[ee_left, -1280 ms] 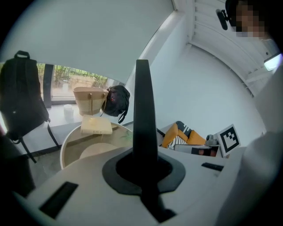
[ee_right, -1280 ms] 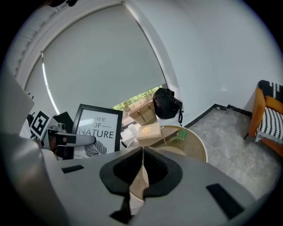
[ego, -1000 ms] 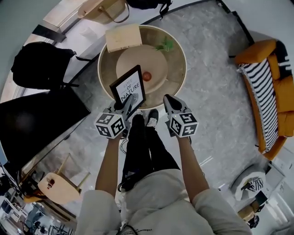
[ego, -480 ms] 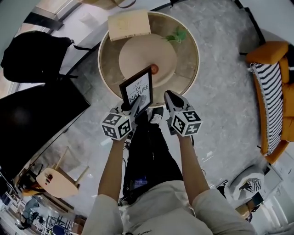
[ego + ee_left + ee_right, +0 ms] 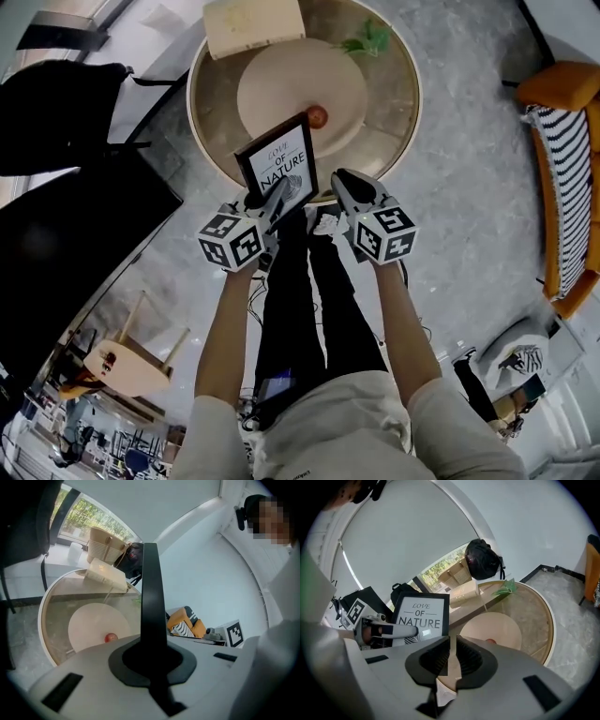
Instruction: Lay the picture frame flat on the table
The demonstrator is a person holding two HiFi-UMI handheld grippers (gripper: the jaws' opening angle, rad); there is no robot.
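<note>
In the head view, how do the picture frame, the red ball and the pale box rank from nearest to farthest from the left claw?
1. The picture frame, clamped in the left claw, over the table's near side.
2. The red ball, mid-table, beyond the frame.
3. The pale box, at the table's far edge.

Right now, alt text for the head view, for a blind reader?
The left gripper is shut on the lower edge of a black picture frame reading LOVE OF NATURE, over the near rim of a round table. The right gripper is shut and empty beside it.
</note>
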